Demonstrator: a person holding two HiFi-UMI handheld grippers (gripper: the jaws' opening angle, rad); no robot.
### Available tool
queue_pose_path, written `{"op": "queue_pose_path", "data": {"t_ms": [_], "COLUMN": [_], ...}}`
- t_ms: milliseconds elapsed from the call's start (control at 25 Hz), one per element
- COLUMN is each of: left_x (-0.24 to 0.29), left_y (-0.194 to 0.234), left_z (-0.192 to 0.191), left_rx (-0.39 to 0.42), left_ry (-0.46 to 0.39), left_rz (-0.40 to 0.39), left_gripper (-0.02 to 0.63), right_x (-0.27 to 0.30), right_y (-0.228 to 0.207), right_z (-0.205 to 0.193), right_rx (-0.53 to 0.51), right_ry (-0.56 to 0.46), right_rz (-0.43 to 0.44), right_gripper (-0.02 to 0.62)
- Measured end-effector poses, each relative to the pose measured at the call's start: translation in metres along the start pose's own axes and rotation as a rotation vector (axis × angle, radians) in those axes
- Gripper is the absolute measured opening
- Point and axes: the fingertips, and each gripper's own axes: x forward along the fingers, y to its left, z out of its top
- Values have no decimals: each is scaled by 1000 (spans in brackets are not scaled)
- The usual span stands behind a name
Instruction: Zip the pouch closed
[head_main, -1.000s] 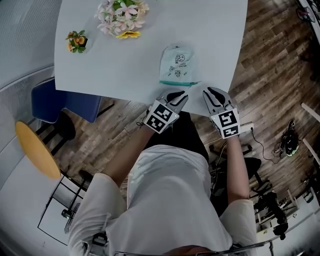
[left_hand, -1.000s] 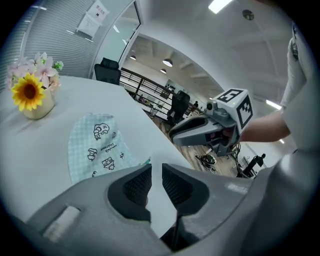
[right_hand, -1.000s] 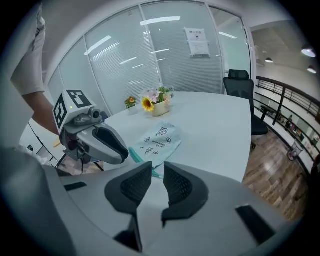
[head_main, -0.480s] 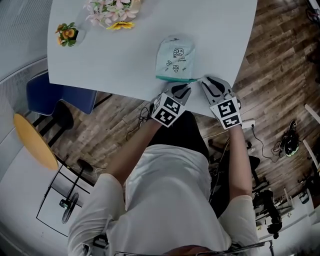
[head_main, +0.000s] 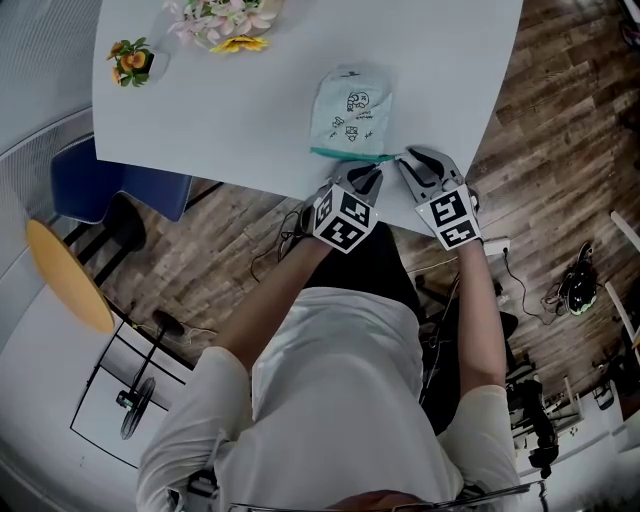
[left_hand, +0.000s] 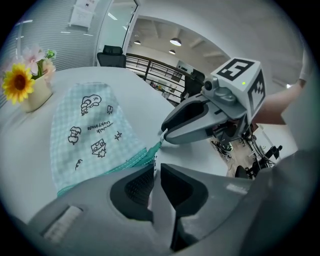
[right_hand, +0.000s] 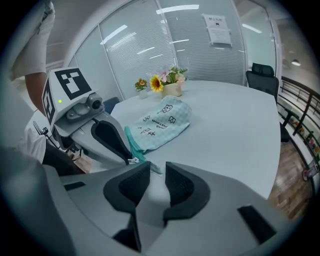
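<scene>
Right gripper (head_main: 410, 160) clamped on pouch (head_main: 350, 105) corner, centre frame, likely anchoring it; left gripper (head_main: 364, 178) near-closed, pinching zipper pull (right_hand: 132, 160), ready to draw.

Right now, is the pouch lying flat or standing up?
Lying flat: the pouch rests on the table, printed side up, its teal zip edge toward the person.
</scene>
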Motion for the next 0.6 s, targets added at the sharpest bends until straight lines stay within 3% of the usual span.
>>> {"op": "queue_pose_path", "data": {"t_ms": [280,600], "left_x": [0,-10], "left_y": [5,5], "left_z": [1,1], "left_rx": [-17,-5], "left_ry": [9,-6], "left_rz": [26,-1], "left_gripper": [25,20], "right_x": [2,-3], "right_y": [10,15], "right_z": [1,-3], "right_rx": [19,37], "right_ry": [-4,21], "right_rz": [54,65], "right_gripper": [19,6]}}
